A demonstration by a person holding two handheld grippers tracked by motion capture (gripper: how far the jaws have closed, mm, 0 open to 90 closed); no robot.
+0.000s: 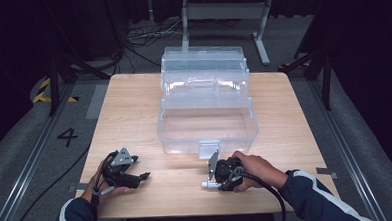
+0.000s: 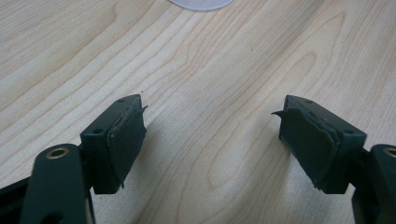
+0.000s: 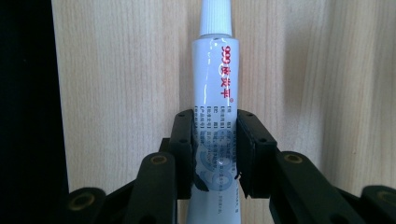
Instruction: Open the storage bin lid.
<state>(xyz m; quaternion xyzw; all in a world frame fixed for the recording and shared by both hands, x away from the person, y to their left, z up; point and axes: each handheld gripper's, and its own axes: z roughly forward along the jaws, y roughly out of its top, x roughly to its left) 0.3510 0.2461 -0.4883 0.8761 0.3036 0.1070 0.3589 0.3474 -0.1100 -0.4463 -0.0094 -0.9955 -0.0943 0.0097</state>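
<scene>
Two grippers rest near the front of the wooden table (image 1: 134, 108). The left gripper (image 2: 210, 140) is spread wide, holding nothing. The right gripper (image 3: 215, 154) clamps a white tube (image 3: 215, 93), seemingly ointment, just before the open clear plastic box (image 1: 207, 125).

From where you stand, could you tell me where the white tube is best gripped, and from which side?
Across its flat lower body, as the right gripper has it now: jaws on the two narrow sides of the white tube, approaching from the crimped end along its length. The ribbed cap end is narrow and round, giving less hold.
</scene>
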